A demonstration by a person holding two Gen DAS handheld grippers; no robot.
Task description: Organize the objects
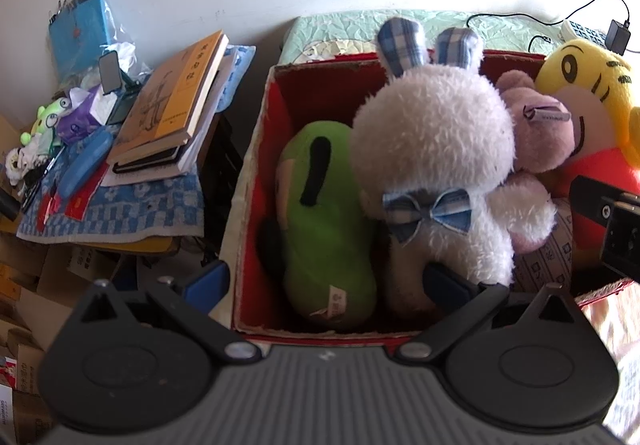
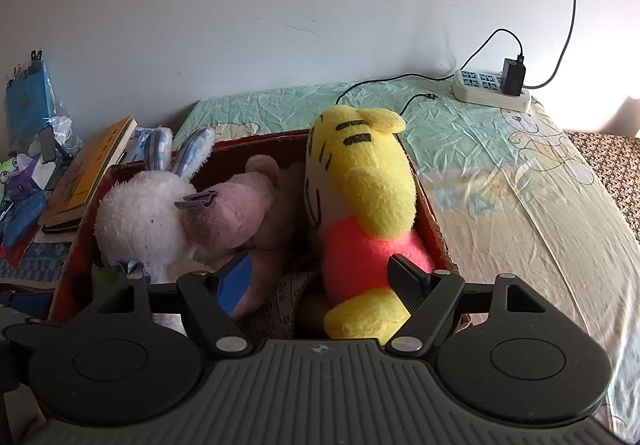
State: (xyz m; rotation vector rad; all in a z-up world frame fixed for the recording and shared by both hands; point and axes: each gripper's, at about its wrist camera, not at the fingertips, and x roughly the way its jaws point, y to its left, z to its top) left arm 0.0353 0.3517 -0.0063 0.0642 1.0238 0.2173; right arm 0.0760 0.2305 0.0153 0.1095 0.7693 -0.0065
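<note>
A red cardboard box [image 1: 256, 165] on the bed holds several plush toys: a green one [image 1: 324, 213], a white rabbit [image 1: 432, 149] with a blue bow, a pink bear [image 1: 536, 133] and a yellow tiger [image 1: 592, 93]. My left gripper [image 1: 326, 285] is open above the box's near edge, its fingers astride the green toy and the rabbit's base. My right gripper [image 2: 320, 281] is open over the box [image 2: 436, 221], its fingers on either side of the yellow tiger's [image 2: 368, 205] lower body. The rabbit [image 2: 148, 213] and pink bear [image 2: 240, 213] lie to its left.
A side table [image 1: 120, 213] left of the box carries stacked books [image 1: 172, 105], a blue case, small toys and a blue bag. A power strip [image 2: 492, 89] with a plugged charger and cables lies on the bed [image 2: 520, 205] at the back right. A white wall is behind.
</note>
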